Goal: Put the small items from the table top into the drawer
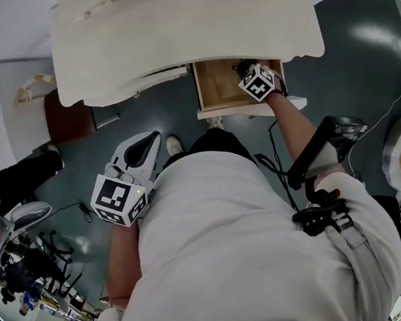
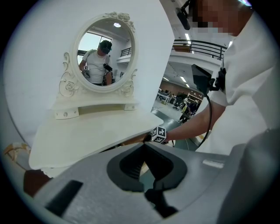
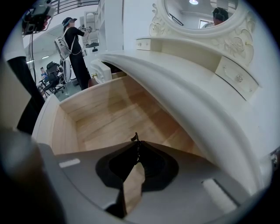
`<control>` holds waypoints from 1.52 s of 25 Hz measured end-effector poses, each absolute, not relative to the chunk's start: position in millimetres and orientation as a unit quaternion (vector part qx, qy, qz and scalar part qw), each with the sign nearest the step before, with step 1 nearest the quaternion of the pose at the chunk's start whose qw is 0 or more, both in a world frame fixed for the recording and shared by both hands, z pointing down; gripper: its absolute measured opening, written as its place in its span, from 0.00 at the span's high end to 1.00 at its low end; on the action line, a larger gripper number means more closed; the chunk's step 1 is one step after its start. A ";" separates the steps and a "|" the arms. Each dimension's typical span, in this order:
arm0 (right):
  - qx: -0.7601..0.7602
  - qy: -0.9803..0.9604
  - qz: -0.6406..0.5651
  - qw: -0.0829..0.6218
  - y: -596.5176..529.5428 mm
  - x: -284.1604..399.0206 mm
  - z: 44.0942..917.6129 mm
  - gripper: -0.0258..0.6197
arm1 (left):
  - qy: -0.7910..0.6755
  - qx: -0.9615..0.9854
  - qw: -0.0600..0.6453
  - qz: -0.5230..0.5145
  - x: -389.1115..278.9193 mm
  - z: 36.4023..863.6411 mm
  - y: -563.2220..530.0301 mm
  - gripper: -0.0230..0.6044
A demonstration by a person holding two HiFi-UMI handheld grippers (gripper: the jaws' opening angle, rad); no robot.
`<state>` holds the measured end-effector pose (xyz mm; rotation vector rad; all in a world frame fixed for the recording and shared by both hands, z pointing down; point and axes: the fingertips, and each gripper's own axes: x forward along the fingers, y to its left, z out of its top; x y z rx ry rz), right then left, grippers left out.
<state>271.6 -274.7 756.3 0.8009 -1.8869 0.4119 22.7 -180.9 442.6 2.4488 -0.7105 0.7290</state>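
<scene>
While the right gripper (image 3: 136,146) hangs over the open drawer (image 3: 109,118), its jaws are pressed together at the tips. A thin dark sliver (image 3: 134,137) pokes out between them. It is likely one of the small items, pinched and not yet let go. In the head view this gripper sits inside the drawer near its right wall, and the drawer is pulled out from under the table's front edge.

Left gripper (image 2: 144,148): jaws together, nothing between them. It is held low beside the person's body, well apart from the table and below its front edge.

Progress, as a judgement:
- The table top (image 2: 96,131) shows no loose items in the head view or the left gripper view, so the clearing looks close to finished.
- The part of the drawer floor in view is bare wood, with no items lying there.
- What is left is to release the pinched thing into the drawer. Closing the drawer may follow, though the task does not ask for it.

Hard to make out:
- What the sliver is. It is too small and dark to name.
- The near end of the drawer floor, which is hidden behind the right gripper's own body.
- The back of the table top under the mirror (image 2: 104,57), which is foreshortened, so flat items there could be missed.
- The far left corner of the table, which is cut off in the right gripper view.
</scene>
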 end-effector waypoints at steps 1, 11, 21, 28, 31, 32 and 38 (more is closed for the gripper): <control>0.330 -0.781 0.169 0.502 -274.8 271.7 757.7 0.92 | -0.261 0.895 0.243 0.267 23.6 443.7 -180.8 0.96; 0.331 -0.783 0.166 0.500 -278.1 267.6 760.3 0.88 | -0.259 0.893 0.246 0.272 19.5 445.3 -179.9 0.96; 0.354 -0.769 0.166 0.506 -267.1 273.5 740.9 0.88 | -0.242 0.905 0.233 0.259 7.4 438.8 -173.2 0.96; 0.389 -0.754 0.154 0.506 -255.3 272.2 713.1 0.96 | -0.219 0.918 0.220 0.245 -11.8 436.6 -164.5 0.96; 0.407 -0.746 0.155 0.504 -242.8 269.5 695.7 0.96 | -0.210 0.924 0.213 0.240 -23.9 431.2 -155.4 0.96; 0.413 -0.743 0.156 0.503 -237.5 267.5 691.0 0.96 | -0.207 0.925 0.212 0.238 -28.9 429.9 -152.0 0.96; 0.454 -0.728 0.170 0.486 -206.6 250.6 661.3 0.96 | -0.187 0.935 0.197 0.227 -59.9 426.6 -137.8 0.96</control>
